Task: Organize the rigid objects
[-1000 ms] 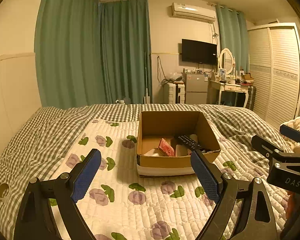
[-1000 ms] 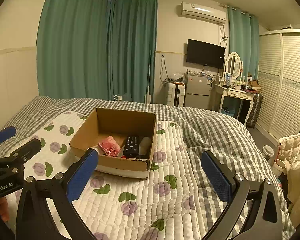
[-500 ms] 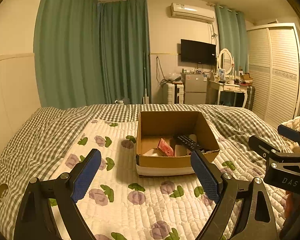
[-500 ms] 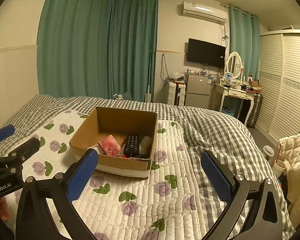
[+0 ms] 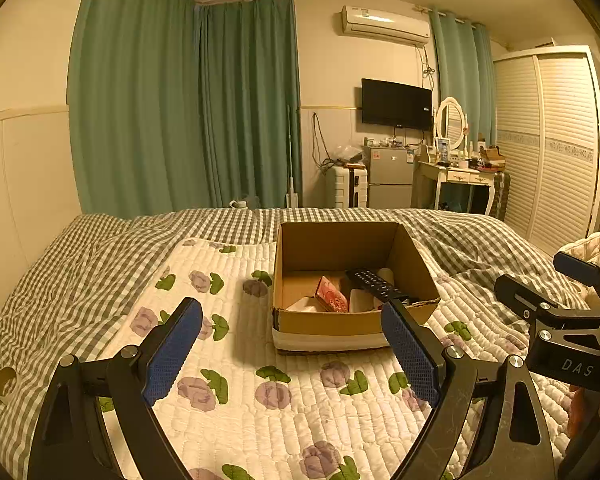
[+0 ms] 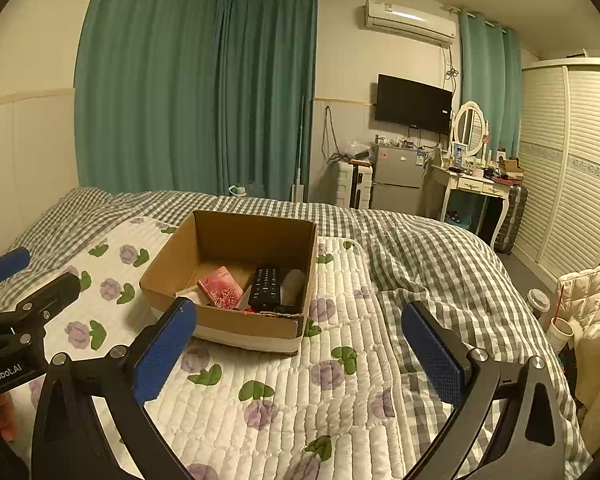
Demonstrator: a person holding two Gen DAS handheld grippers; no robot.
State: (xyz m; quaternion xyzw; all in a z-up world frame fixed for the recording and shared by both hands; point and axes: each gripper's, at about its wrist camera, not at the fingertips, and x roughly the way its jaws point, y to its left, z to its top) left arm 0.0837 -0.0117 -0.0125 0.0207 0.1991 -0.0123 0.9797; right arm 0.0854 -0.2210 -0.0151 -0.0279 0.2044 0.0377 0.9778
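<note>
An open cardboard box [image 5: 328, 322] [image 6: 260, 236] stands on the floral quilt of the bed. Inside lie a black remote control [image 5: 374, 284] [image 6: 265, 287], a red patterned packet [image 5: 332, 300] [image 6: 220, 288] and some white items [image 6: 294, 284]. My left gripper [image 5: 292, 342] is open and empty, held above the quilt a little in front of the box. My right gripper [image 6: 298, 344] is open and empty, in front of the box and to its right. Each gripper shows at the edge of the other's view.
The white floral quilt [image 5: 260, 400] lies over a grey checked blanket [image 6: 440, 264]. Paper cups [image 6: 558, 330] and a cream jacket [image 6: 596, 300] sit off the bed's right edge. Green curtains, a fridge, a dressing table and a wardrobe stand at the back.
Both grippers stay open and almost still; the views drift only slightly. The box and its contents have not moved.
</note>
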